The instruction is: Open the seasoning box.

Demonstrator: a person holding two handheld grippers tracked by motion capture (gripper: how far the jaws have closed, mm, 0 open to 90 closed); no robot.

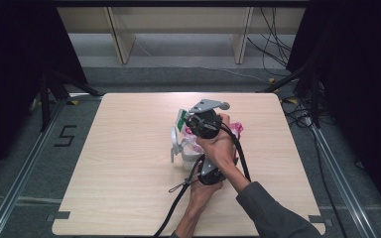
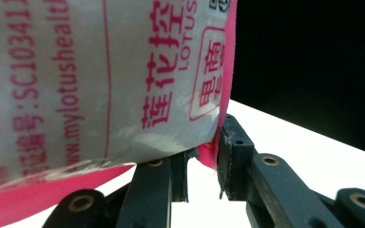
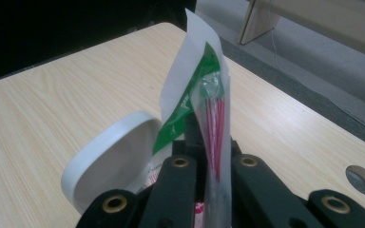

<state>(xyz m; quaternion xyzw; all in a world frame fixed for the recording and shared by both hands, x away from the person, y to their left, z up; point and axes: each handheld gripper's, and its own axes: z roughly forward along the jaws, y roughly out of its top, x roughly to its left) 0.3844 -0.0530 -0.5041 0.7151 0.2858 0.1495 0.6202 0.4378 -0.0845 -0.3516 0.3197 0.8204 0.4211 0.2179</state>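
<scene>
A clear plastic bag (image 2: 100,80) with pink print and a pink edge hangs in front of my left gripper (image 2: 204,159), whose jaws are shut on that pink edge. In the high view the bag (image 1: 236,129) lies right of centre on the table. My right gripper (image 3: 202,142) is shut on a slim white and green packet (image 3: 204,90) with red sticks inside, held upright. From above, the right gripper (image 1: 186,123) sits over the left hand, the packet (image 1: 181,119) at its tip. A white round bowl (image 3: 109,166) rests just below and left of the packet.
The pale wooden table (image 1: 129,148) has bare room on its left half and along the front. A round hole (image 3: 361,179) sits in the tabletop near the right gripper. Beyond the far edge are wooden shelf legs (image 1: 121,44) and floor cables (image 1: 273,44).
</scene>
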